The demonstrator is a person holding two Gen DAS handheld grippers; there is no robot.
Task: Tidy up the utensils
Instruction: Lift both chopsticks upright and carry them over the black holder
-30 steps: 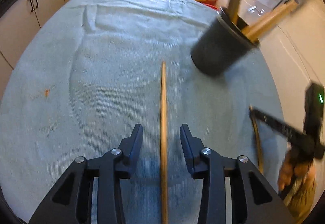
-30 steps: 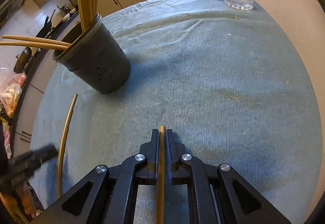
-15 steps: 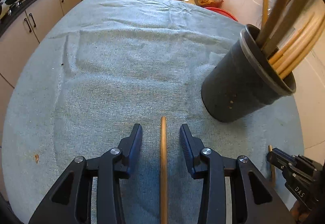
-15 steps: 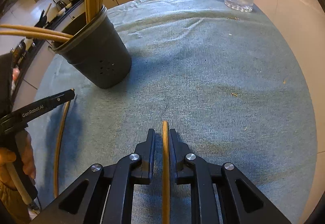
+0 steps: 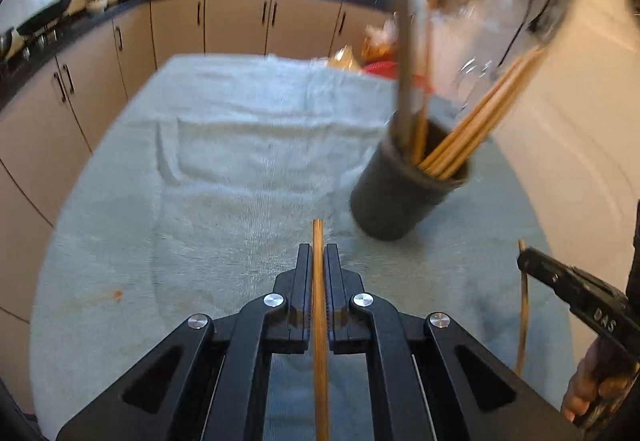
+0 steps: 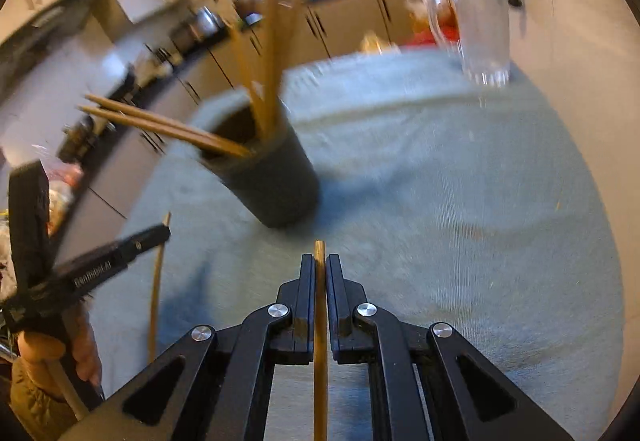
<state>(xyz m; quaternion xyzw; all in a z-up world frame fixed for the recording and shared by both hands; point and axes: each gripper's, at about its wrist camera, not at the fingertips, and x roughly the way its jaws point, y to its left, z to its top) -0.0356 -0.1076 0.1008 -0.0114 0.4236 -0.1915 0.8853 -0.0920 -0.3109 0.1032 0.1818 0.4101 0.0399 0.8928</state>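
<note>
Ribbed cloth (image 5: 224,169), slender wooden chopsticks (image 5: 319,321)

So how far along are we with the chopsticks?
Done: several chopsticks already stand in the black holder. In hand: the left tongs and right tongs each clamp one chopstick. Left: dropping both into the holder; no loose ones show on the cloth.

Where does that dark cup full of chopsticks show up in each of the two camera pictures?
Left wrist view: the dark cup stands right of centre, beyond the left gripper.
Right wrist view: the dark cup stands left of centre, beyond the right gripper.
Shared landmark: the grey-green cloth under it.
</note>
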